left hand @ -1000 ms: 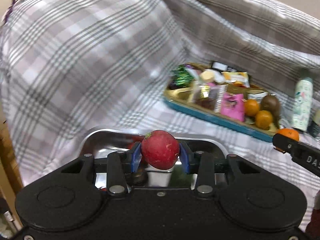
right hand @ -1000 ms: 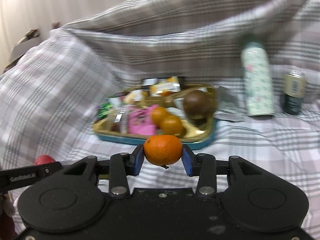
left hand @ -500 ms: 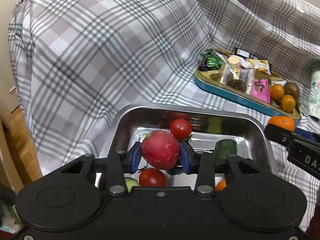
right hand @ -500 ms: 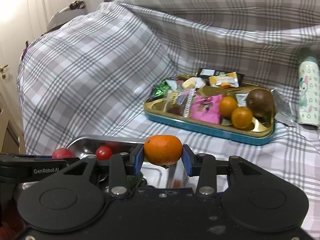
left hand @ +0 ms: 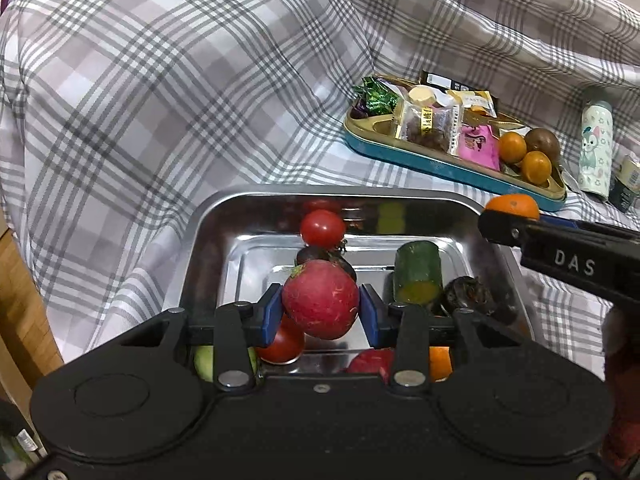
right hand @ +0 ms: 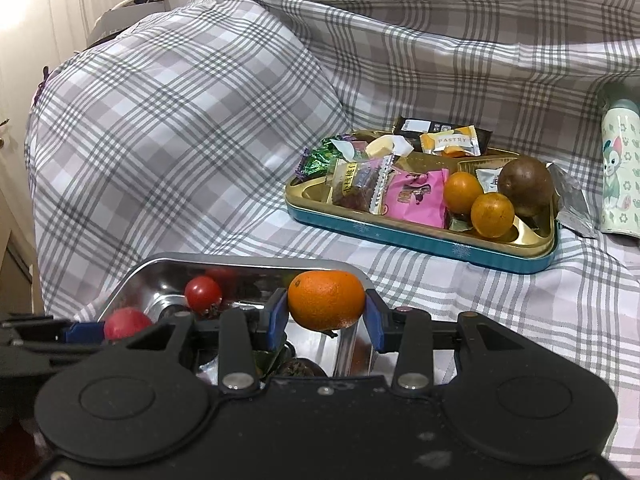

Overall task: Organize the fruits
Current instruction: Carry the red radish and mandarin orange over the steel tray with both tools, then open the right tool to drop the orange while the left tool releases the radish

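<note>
the left gripper (left hand: 320, 306) pinches a red fruit (left hand: 320, 300) directly above the steel tray (left hand: 208, 216) at lower centre, while the right gripper (right hand: 326, 312) pinches an orange (right hand: 326, 300) over the tray's right rim.

A checked cloth (left hand: 168, 92) covered the surface; snack packets (right hand: 416, 196) lay nearby, and a printed bottle (left hand: 595, 148) stood beside a can (left hand: 626, 184).

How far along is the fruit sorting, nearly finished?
Partway. The steel tray already holds tomatoes and a cucumber piece. In hand: the left gripper clamps a red fruit, the right gripper a mandarin, both above it. Left: two mandarins and a brown fruit in the snack tin.
</note>
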{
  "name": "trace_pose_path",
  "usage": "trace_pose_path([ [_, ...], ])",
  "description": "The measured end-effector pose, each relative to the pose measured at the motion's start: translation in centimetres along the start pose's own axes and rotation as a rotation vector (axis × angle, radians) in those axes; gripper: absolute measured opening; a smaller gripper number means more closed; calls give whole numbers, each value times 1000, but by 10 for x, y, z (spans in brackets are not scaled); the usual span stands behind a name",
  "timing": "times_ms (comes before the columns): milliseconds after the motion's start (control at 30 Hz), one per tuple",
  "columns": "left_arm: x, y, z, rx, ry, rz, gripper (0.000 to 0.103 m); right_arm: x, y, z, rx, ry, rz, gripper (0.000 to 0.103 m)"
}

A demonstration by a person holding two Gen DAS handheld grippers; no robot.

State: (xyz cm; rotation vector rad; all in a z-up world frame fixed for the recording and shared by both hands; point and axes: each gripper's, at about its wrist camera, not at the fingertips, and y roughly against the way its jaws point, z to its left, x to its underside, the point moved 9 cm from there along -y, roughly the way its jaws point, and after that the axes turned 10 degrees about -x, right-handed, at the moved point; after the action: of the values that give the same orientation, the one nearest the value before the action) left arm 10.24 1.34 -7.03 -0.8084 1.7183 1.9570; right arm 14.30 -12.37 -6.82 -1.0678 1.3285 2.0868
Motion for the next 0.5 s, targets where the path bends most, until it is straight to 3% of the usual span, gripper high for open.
trace_pose_path([
  [500,-1,9,-1,-21,4,-54,49,-4,2,8,-31,3,-21,44],
])
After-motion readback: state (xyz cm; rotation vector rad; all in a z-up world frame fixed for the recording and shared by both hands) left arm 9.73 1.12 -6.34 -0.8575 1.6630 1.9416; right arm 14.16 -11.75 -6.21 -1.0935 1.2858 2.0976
